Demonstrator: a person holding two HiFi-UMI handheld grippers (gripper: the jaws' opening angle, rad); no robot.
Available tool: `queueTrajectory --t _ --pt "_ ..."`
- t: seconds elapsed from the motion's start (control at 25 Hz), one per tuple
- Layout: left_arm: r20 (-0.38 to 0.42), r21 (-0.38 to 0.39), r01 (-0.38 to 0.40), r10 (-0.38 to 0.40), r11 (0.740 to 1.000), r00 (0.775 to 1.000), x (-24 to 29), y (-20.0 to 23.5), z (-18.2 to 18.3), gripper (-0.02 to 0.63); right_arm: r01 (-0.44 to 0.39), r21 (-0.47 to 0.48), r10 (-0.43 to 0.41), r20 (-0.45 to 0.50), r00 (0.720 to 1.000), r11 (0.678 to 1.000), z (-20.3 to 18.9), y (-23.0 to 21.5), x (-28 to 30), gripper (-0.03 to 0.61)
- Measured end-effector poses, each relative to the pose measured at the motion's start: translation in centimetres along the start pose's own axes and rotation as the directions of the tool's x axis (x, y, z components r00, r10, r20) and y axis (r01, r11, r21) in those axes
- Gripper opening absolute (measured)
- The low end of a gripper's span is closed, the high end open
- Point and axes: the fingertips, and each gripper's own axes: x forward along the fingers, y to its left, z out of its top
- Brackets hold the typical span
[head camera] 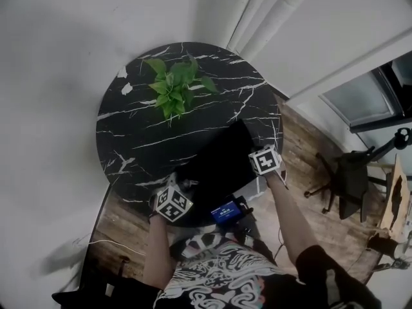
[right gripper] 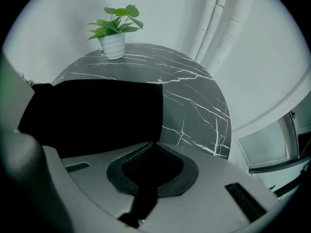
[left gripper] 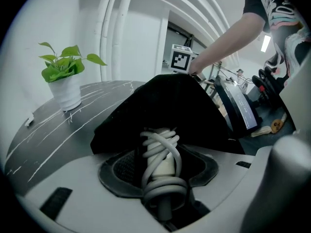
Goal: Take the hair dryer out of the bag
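Observation:
A black bag (head camera: 219, 166) lies on the near half of the round black marble table (head camera: 129, 127). My left gripper (head camera: 183, 187) is at the bag's near left end. In the left gripper view its jaws (left gripper: 161, 171) are shut on the hair dryer's white handle (left gripper: 163, 147), which is wound with a grey cord and sticks out of the bag's mouth (left gripper: 160, 106). The dryer's head is hidden inside. My right gripper (head camera: 264, 163) stands steeply over the bag's right end. It (right gripper: 151, 166) is shut on a pinch of the bag's black cloth (right gripper: 92, 110).
A potted green plant (head camera: 175, 85) stands at the table's far side. A dark device with a blue screen (head camera: 226, 211) sits at the table's near edge between my arms. An office chair (head camera: 351, 176) is on the wooden floor to the right.

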Motion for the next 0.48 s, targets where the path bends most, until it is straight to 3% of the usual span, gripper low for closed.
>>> queueTrajectory --t 0.24,0.48 --pt "-0.002 0.004 0.001 -0.001 1.000 1.000 -0.6 0.0 -0.7 0.225 0.055 -0.028 -0.055 -0.012 0.998 0.998 -0.3 -0.5 0.0 0.026" --pt "-0.010 -0.001 -0.004 0.004 1.000 1.000 -1.4 -0.1 -1.5 0.223 0.032 -0.034 -0.032 0.006 0.999 0.999 0.0 -0.1 0.1 0.026"
